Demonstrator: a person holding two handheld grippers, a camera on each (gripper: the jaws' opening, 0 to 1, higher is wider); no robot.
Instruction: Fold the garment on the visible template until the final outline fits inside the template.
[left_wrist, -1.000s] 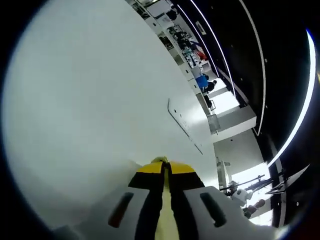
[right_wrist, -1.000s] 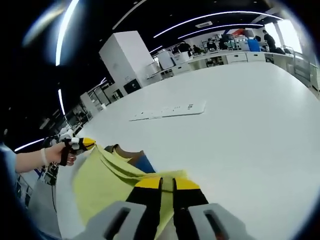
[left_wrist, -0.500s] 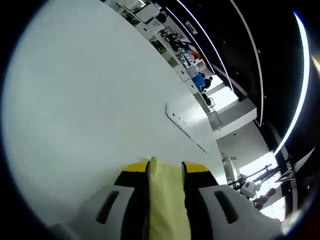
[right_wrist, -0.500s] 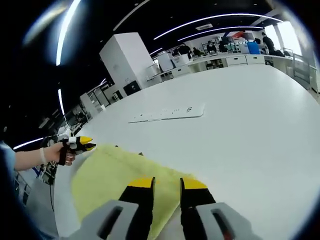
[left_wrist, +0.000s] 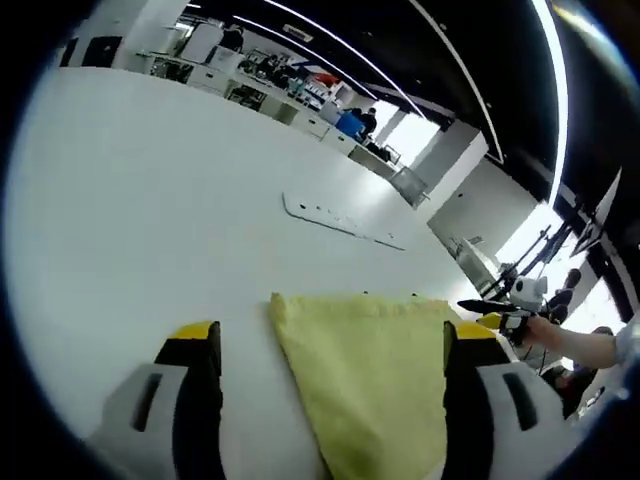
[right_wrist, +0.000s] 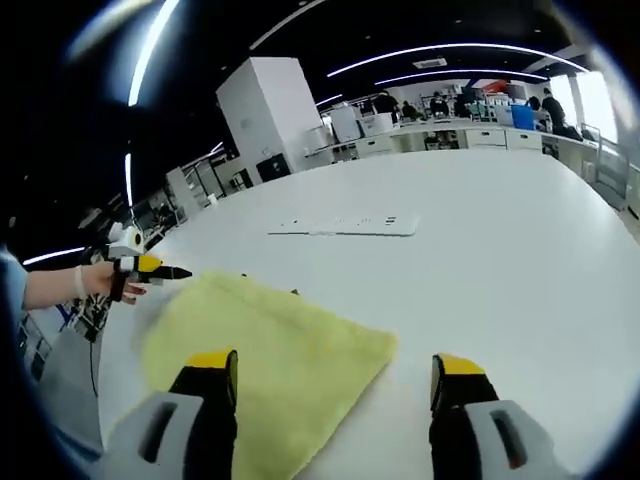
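So the yellow garment (right_wrist: 265, 365) is lying flat on the white bench (right_wrist: 500, 260), folded into a rough rectangle, and it sits right in front of both my claws. In the right gripper view it's just ahead of my right claw (right_wrist: 335, 375) and off to that claw's left side, with its near edge running under the left jaw and one corner poking out between the jaws. The long axis seems to run from that corner away toward my left claw (right_wrist: 150, 270), which I can see out past the cloth's far end with my hand on it.

In the left gripper view the garment (left_wrist: 365, 385) lies straight ahead between the jaws of my left claw (left_wrist: 330, 345), closer to the right jaw, far edge square to where I'm pointing.

Both claws are spread wide and holding nothing. The cloth is loose on the bench.

I honestly can't make out any template outline on the bench, so I can't say if the fold fits yet.

Beyond the cloth there's a flat white strip with small slots (right_wrist: 345, 225) lying well apart from it, and further back it's just office desks and people.

My guess is whichever end needs tucking, each claw already has its own end nearest.
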